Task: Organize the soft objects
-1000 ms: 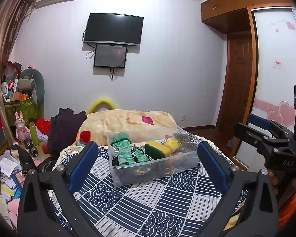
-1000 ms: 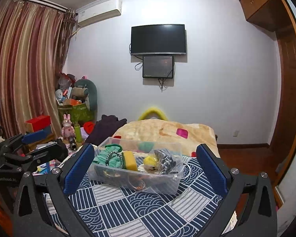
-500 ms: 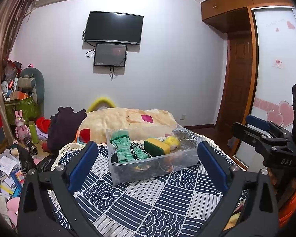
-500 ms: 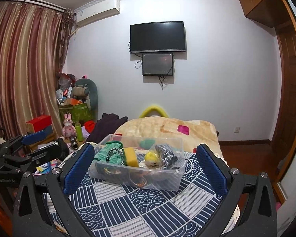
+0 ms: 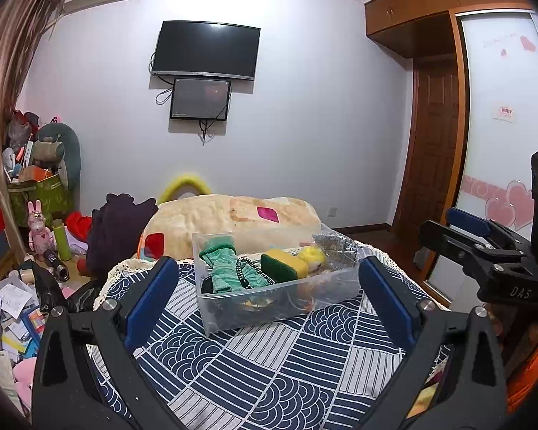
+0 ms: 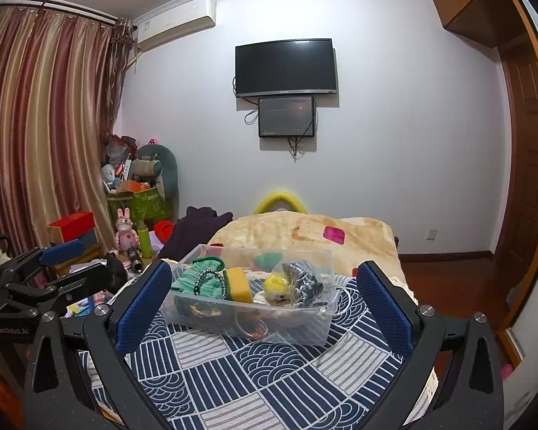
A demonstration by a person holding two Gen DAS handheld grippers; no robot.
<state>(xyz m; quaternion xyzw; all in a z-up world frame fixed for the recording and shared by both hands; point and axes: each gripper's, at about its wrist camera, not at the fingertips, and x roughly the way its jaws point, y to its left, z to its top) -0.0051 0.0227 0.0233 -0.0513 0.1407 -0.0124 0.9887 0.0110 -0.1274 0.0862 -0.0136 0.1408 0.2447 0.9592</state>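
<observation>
Clear bin (image 5: 279, 299) of soft goods set near the middle of a patterned tablecloth (image 5: 269, 369), well short of both grippers. Inside, from the bin's left end to its right: green knit (image 5: 222, 268) draped with beads (image 5: 247, 272), yellow-green sponge (image 5: 283, 265), yellow plush (image 5: 314, 254), grey bundle in plastic (image 6: 305, 283). Left gripper (image 5: 269, 301) held above the cloth's near edge, fingers spread wide, clasping nothing. Right gripper (image 6: 265, 304) likewise agape and unladen.

patterned cloth (image 5: 269, 369) – clear bin (image 5: 269, 297) (filled)
</observation>
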